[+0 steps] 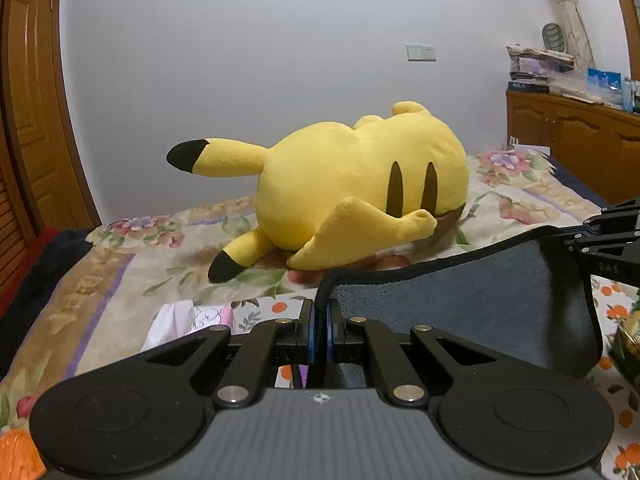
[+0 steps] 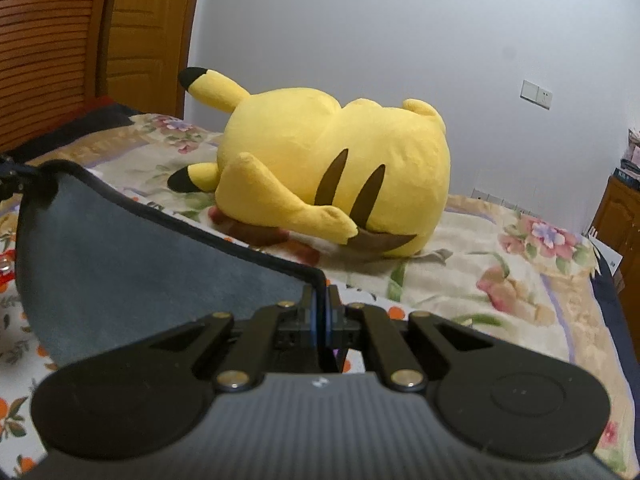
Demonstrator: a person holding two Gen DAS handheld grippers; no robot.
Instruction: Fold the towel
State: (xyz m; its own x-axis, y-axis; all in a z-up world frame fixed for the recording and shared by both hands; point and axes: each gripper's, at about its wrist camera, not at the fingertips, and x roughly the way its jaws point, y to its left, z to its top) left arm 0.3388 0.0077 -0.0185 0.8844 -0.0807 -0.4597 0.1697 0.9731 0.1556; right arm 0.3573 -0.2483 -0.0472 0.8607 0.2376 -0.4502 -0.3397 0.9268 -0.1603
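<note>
A dark blue-grey terry towel with a black stitched hem [image 1: 460, 300] hangs stretched between the fingers, one top corner pinched between the left pair and the other between the right pair. From the right side the same cloth [image 2: 140, 272] sags in a shallow curve off to the left of the fingers, its fuzzy face showing.

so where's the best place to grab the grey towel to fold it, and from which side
By its two upper corners, on the dark bound hem, each gripper coming in edge-on from the near side. That is the hold now: the left gripper and right gripper are each shut on a corner of the towel, which hangs stretched between them above the bed. The hem probably slips less than the soft pile.
</note>
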